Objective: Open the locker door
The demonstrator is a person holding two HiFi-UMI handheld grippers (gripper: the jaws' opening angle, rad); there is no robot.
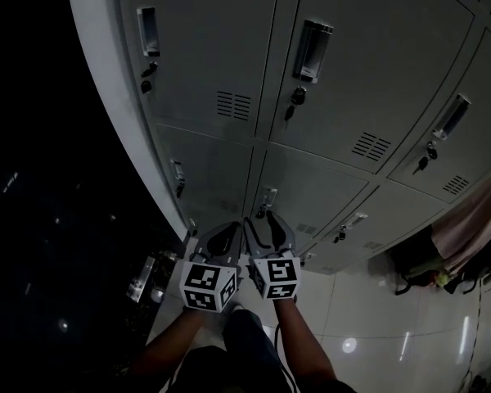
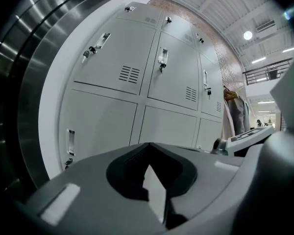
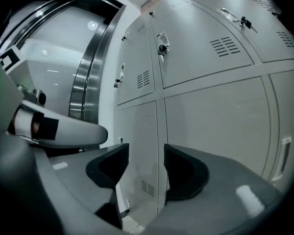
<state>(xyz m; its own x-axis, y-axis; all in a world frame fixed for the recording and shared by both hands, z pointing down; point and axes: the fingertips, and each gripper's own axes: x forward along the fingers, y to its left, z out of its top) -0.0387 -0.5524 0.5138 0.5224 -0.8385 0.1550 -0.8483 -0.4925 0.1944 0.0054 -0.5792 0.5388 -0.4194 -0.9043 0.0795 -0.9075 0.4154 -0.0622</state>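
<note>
A bank of grey locker doors [image 1: 368, 72] fills the head view, each with a recessed handle [image 1: 313, 51] and a key below it. All the doors that I see are closed. My two grippers sit side by side low in the middle, pointing at the lower row. The left gripper [image 1: 221, 234] is shut, its jaws meeting at the tips [image 2: 147, 146] with nothing between them. The right gripper [image 1: 268, 221] is open and empty [image 3: 146, 153]; the seam between two lower doors [image 3: 160, 146] shows through its gap. A lower door's handle [image 1: 268, 199] lies just beyond its tips, apart from them.
A dark steel frame [image 2: 29, 82] borders the lockers on the left. Pink cloth [image 1: 479, 215] hangs at the right, with dark bags [image 1: 417, 260] on the glossy tiled floor [image 1: 376, 334] beneath. My forearms [image 1: 299, 346] show at the bottom.
</note>
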